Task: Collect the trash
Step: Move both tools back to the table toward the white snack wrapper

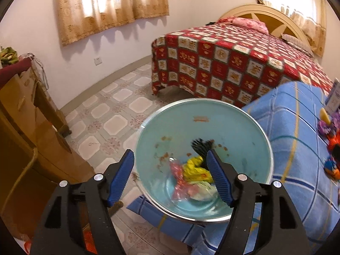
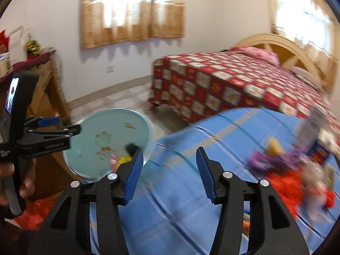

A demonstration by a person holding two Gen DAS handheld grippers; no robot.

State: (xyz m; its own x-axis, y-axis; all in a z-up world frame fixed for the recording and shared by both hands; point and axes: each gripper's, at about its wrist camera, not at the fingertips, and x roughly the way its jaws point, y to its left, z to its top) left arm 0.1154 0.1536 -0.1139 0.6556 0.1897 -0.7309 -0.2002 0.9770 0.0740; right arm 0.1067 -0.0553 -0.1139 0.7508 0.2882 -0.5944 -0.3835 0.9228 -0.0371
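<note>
The right gripper (image 2: 169, 173), jaws apart and empty, is nearer the wrappers (image 2: 282, 170) lying to its right on the blue cloth (image 2: 191, 201).

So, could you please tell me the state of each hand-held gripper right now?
Left hand-held gripper: open, holding nothing, over the bin.
Right hand-held gripper: open, empty, above the blue cloth.
</note>
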